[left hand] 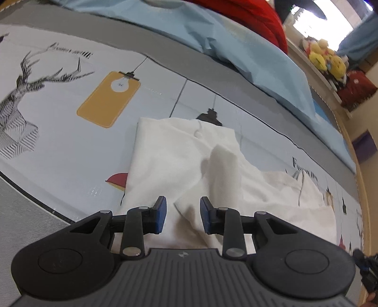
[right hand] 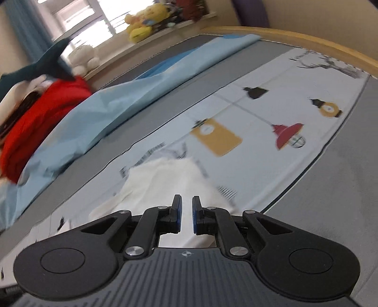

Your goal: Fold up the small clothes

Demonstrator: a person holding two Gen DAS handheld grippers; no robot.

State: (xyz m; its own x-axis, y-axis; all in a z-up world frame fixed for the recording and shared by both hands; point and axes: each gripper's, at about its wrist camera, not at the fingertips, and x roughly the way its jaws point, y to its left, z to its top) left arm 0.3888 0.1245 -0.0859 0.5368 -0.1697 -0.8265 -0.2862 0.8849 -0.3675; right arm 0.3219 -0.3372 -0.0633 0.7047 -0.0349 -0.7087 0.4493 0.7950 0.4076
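A small white garment point(left hand: 170, 153) lies partly folded on a printed bed sheet point(left hand: 70, 141), with a raised crease running up its middle. My left gripper point(left hand: 183, 199) hovers low over its near edge, open, the blue pads apart and nothing pinched between them. In the blurred right wrist view the same white garment point(right hand: 165, 179) lies just ahead of my right gripper point(right hand: 186, 198). Its pads stand a narrow slit apart, and no cloth shows between them. The garment's near part is hidden under both gripper bodies.
A light blue blanket point(left hand: 236, 47) and a red garment point(left hand: 259, 16) lie along the far side of the bed. Plush toys point(left hand: 326, 56) sit on a sill. A wooden bed edge point(right hand: 307, 40) and a grey sheet border point(right hand: 342, 189) bound the printed area.
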